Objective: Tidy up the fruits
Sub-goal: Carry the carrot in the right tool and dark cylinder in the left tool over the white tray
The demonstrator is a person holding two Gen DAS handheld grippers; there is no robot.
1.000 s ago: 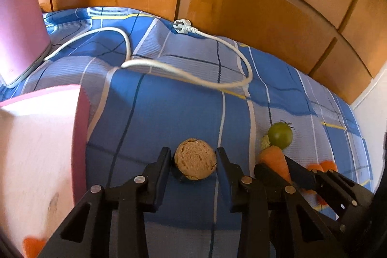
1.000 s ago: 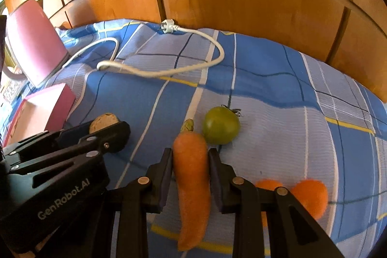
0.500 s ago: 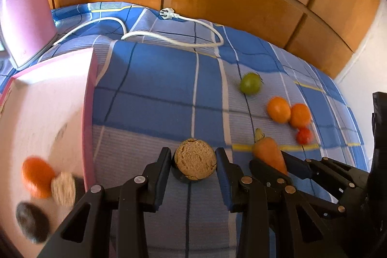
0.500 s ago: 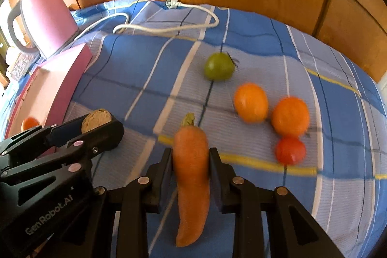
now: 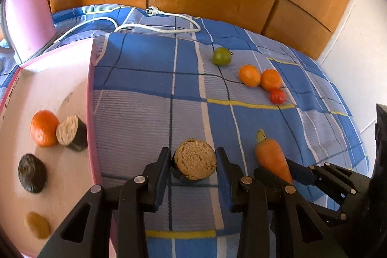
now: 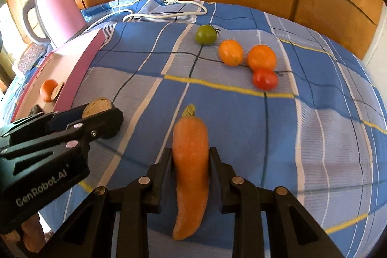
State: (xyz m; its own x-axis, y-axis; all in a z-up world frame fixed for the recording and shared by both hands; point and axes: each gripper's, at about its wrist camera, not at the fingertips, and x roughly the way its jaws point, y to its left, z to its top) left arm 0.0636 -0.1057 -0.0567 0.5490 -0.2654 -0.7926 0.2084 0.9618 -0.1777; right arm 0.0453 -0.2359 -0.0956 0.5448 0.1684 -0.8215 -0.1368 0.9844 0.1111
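The left gripper (image 5: 195, 162) pinches a dark-skinned cut fruit piece (image 5: 195, 164), its tan face showing, above the blue plaid cloth (image 5: 145, 113). Its side reads "GenRobot.AI". The right gripper (image 6: 191, 161) clamps a carrot (image 6: 191, 161) lengthwise, stem end forward. To the left, a pink tray (image 5: 60, 79) holds an orange (image 5: 43, 128) touching another cut piece (image 5: 71, 133), with an avocado (image 5: 32, 173) near them. Farther off lie a red tomato (image 6: 265, 79), two oranges (image 6: 261, 57) and a green tomato (image 6: 205, 34).
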